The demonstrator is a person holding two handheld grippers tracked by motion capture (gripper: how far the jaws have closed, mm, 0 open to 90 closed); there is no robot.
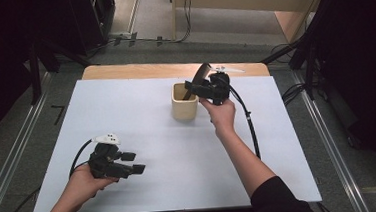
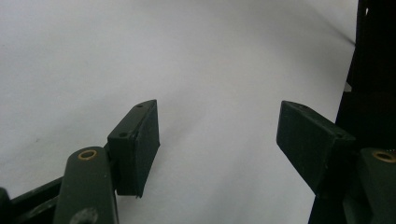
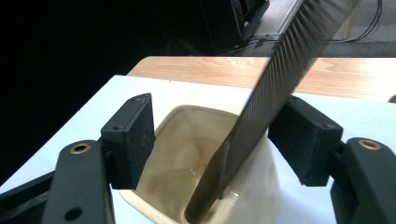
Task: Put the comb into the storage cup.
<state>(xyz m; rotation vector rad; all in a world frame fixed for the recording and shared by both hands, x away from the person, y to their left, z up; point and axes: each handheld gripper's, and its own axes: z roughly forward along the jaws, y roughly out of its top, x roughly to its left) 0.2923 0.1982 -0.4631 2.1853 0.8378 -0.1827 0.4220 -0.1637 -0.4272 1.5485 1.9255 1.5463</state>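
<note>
The room is dark at both sides, with a grey carpeted floor (image 1: 18, 148), metal rails running along it and black cables trailing near the far wall. In the middle stands a wooden table (image 1: 173, 68), its bare wood showing as a strip along the far edge; nearly all of the top is covered by a white sheet (image 1: 143, 139).

Toward the far edge of the sheet, a little right of its middle, sits a cream cup (image 1: 183, 102), upright and square-mouthed. A dark comb (image 1: 198, 79) stands in it, its lower end down inside and its upper end leaning toward the far right corner.

The right gripper (image 1: 194, 85) hovers at the cup's right rim, its jaws spread on either side of the comb without pressing on it. In the right gripper view the comb (image 3: 275, 79) crosses between the pads.

Near the near left corner, the left gripper (image 1: 132, 162) is held low over bare sheet, jaws wide apart with nothing between them.
</note>
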